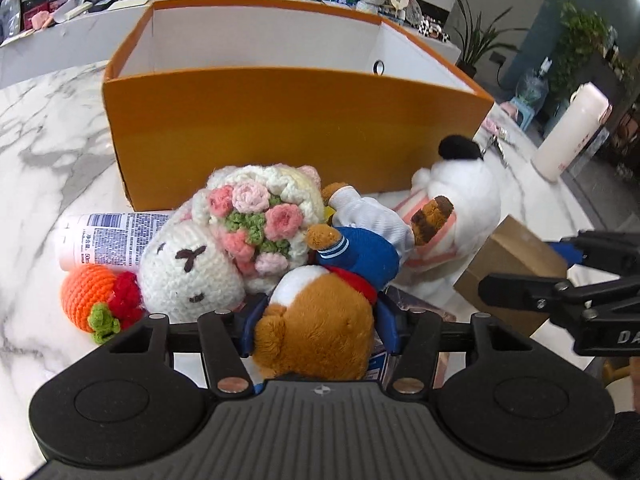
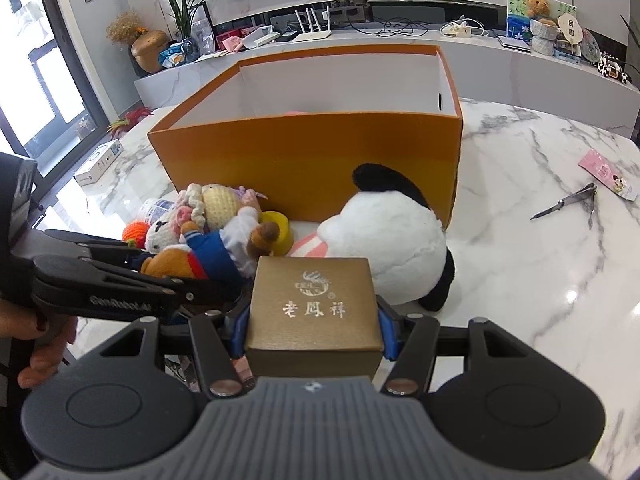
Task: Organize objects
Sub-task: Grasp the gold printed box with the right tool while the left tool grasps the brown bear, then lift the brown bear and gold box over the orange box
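Box: orange carton [image 2: 304, 160], open top, white inside, stands on the marble tabletop [image 2: 520, 240] just behind the pile of toys; the likely destination for everything loose.
Panda plush [image 2: 388, 248]: largest loose item, lies against the carton's front wall, untouched.
Gift box [image 2: 312, 304]: brown, gold lettering on the lid, sits upright between the pads of the right tongs [image 2: 314, 330]; blue pads press both side walls, so it is gripped.
Bear plush [image 1: 320, 320]: brown, blue jacket, lying on its side at the near end of the pile; left tongs [image 1: 318, 330] clenched on its head, pads sunk into the fur on either side.
Crochet sheep [image 1: 192, 272], orange crochet carrot [image 1: 86, 292], white tube [image 1: 108, 236]: packed close beside the bear, the sheep touching it.
Step judged: both items gripped, lift into the carton next.
Advice: raise the bear straight up first so its limbs slip free of the sheep; clear the carton's front rim before moving forward; keep the gift box level.
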A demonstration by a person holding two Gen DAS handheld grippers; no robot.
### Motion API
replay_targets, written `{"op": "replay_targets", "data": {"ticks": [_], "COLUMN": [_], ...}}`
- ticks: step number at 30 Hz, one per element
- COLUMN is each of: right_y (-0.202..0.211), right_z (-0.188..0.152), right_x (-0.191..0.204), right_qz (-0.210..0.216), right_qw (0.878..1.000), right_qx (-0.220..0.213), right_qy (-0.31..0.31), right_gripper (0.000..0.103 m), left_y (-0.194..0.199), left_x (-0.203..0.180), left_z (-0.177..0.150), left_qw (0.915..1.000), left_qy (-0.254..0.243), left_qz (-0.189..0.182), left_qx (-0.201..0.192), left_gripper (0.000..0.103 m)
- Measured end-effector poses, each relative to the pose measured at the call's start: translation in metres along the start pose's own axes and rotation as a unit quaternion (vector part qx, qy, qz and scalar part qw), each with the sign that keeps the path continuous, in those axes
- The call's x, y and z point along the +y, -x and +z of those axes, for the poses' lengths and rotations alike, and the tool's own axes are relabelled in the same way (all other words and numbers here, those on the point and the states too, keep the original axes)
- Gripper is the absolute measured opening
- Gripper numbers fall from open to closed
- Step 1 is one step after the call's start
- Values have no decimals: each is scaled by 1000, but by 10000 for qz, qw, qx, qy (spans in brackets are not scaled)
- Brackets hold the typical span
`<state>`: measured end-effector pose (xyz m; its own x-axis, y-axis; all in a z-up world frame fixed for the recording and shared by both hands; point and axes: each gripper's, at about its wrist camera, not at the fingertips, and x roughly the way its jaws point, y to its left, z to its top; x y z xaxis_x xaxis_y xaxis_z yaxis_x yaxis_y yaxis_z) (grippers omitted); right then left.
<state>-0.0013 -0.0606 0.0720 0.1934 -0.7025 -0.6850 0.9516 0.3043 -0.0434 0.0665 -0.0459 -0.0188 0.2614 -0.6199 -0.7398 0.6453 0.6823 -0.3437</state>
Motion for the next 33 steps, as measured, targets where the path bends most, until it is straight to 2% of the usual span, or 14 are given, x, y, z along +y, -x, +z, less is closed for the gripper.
{"op": "replay_targets", "data": {"ticks": [9,15,27,33], "right_y": [0,-1,-2,2], "right_z": [1,1,1,1], "right_x": [-1,2,5,7], "right_qz": [-2,26,-72,-94], "right_qw": [10000,10000,9998,9997], "right_qx": [-7,28,66,50], "right_qy": [-3,89,156,199], "right_gripper": [61,61,61,61], "left_y": [33,50,61,62], "left_x": [-3,-4,-2,-3], "left_z": [5,12,12,11], "left_qw": [9991,9975,9965,9963], "left_qy": [-99,-115,-6,-30], "left_qz": [-89,135,483,532], "left_qx": [-413,-685,-687,-678], "left_gripper": [65,65,65,65]}}
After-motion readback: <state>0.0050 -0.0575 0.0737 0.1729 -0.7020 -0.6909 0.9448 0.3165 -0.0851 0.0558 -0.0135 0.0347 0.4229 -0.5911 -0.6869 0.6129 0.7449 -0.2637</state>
